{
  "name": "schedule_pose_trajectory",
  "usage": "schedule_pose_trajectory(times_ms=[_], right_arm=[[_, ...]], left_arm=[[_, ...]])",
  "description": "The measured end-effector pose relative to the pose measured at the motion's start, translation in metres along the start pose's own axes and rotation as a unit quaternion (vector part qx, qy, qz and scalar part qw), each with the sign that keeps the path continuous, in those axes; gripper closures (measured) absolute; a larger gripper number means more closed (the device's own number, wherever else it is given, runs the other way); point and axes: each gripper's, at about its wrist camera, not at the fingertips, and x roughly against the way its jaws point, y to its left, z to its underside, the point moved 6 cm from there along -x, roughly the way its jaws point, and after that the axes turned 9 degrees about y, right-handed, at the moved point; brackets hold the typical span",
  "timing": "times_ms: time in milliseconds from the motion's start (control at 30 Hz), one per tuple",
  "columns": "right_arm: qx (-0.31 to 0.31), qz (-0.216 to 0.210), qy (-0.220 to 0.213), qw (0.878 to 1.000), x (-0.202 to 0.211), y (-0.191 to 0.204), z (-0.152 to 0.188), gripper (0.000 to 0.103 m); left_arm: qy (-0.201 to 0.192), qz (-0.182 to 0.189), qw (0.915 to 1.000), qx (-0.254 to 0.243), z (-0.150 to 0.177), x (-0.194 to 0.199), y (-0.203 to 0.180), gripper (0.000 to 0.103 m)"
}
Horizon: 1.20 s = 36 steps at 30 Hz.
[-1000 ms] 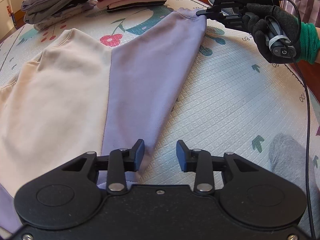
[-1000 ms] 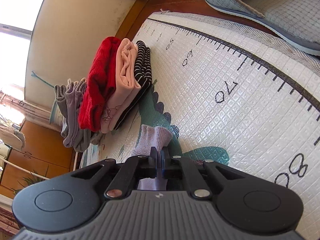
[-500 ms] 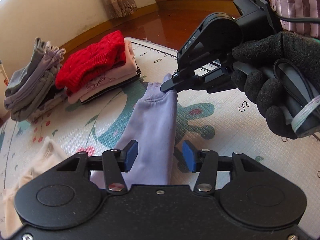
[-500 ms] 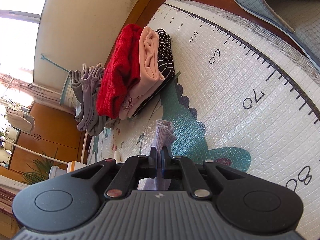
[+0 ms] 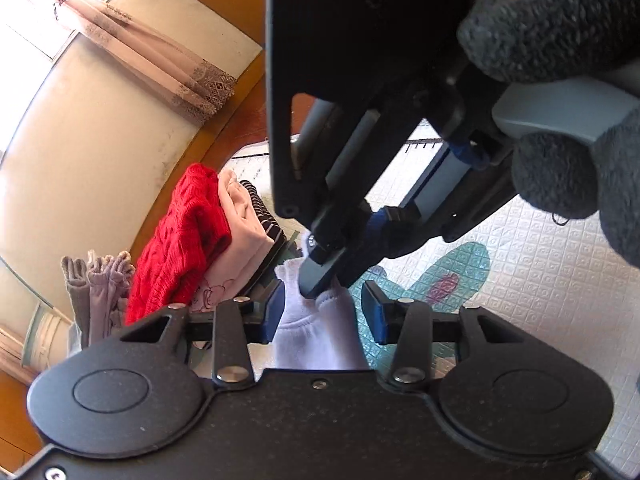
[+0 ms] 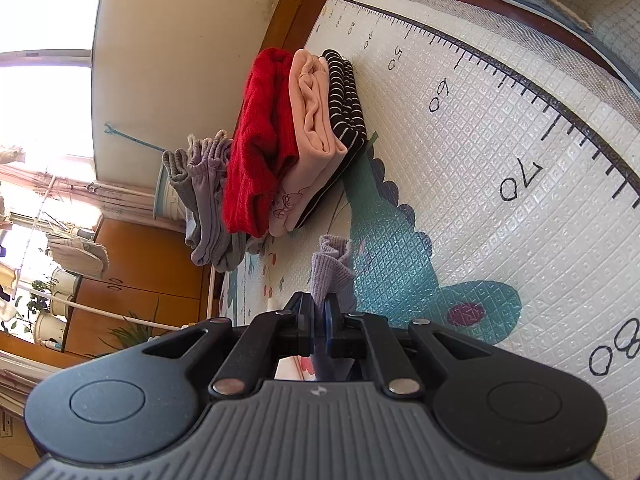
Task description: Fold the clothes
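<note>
Here, right gripper [image 6: 319, 312] pinching lavender cuff [image 6: 329, 265], left gripper [image 5: 323, 311] closing around it, pads [image 5: 275, 309] not yet pressing

The pale lilac knit sleeve with a ribbed cuff [image 5: 320, 320] hangs lifted off the printed foam play mat [image 6: 500, 128] — its cuff pinched, crumpled and pointing up. Behind it on the mat sits a folded stack [image 6: 296, 136] — red cable-knit sweater, peach garment, black-and-white striped one — beside a grey-mauve pile [image 6: 208, 204].
</note>
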Motion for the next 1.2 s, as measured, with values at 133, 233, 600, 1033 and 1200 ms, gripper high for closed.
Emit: schedule_pose_trajectory(times_ms=[133, 233, 600, 1033, 1200], right_arm=[[0.012, -0.011, -0.012, 1.0, 0.007, 0.002, -0.005, 0.093], [0.022, -0.014, -0.015, 1.0, 0.009, 0.004, -0.008, 0.093], [0.026, 0.021, -0.061, 0.998, 0.031, -0.014, 0.012, 0.091], [0.367, 0.154, 0.096, 0.912, -0.048, 0.082, 0.147, 0.039], [0.438, 0.191, 0.141, 0.867, -0.084, 0.1, 0.182, 0.032]], left_arm=[[0.004, -0.007, 1.0, -0.005, 0.0, 0.001, 0.006, 0.089], [0.009, -0.006, 0.9999, -0.005, 0.002, 0.001, 0.012, 0.092], [0.023, 0.03, 0.9912, 0.127, 0.014, 0.03, 0.086, 0.093], [-0.021, 0.178, 0.8817, 0.436, 0.123, 0.107, 0.199, 0.094], [-0.01, 0.158, 0.8596, 0.486, 0.164, 0.117, 0.232, 0.094]])
